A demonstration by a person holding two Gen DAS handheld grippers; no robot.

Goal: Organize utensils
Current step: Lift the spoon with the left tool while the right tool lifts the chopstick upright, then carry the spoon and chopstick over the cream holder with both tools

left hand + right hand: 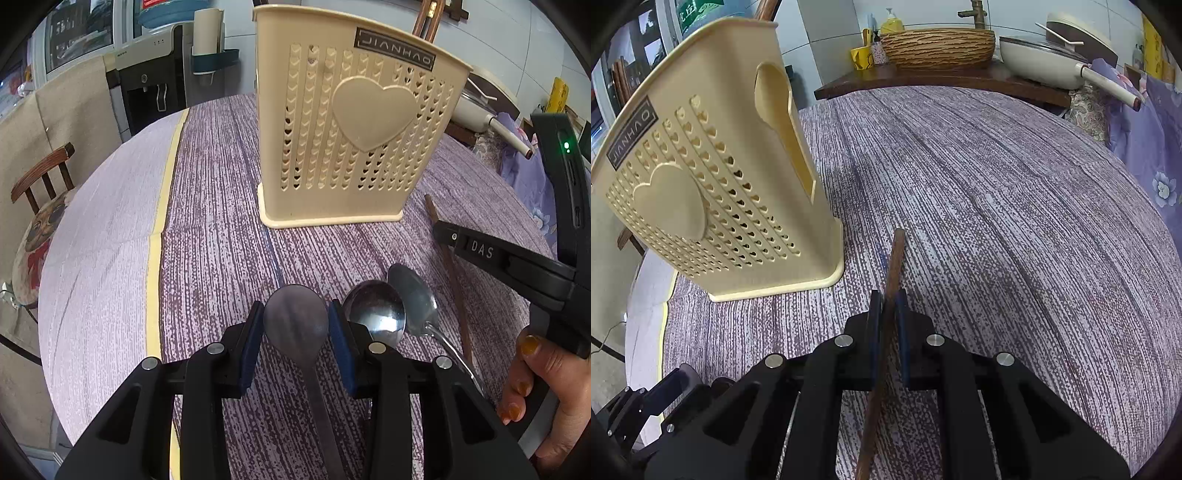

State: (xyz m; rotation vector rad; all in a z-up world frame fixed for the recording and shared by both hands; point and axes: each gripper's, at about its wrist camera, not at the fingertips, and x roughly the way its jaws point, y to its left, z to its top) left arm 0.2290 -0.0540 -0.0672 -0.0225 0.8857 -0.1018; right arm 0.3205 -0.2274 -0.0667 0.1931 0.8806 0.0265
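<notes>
A cream perforated utensil holder (347, 133) with a heart stands on the purple tablecloth; it also shows in the right wrist view (713, 192), with brown sticks poking from its top. My left gripper (296, 317) is shut on the bowl of a dull metal spoon (295, 321). Two shiny spoons (376, 314) (417, 299) lie just right of it. My right gripper (888, 306) is shut on a brown wooden chopstick (892, 266) that points forward, right of the holder. The right gripper also shows in the left wrist view (439, 230).
A round table with a purple cloth (997, 192) and a yellow stripe (159, 236). A wooden chair (40, 184) stands at the left. A shelf behind holds a woven basket (938, 44) and a white pan (1045, 62). A water dispenser (147, 81) is at the back.
</notes>
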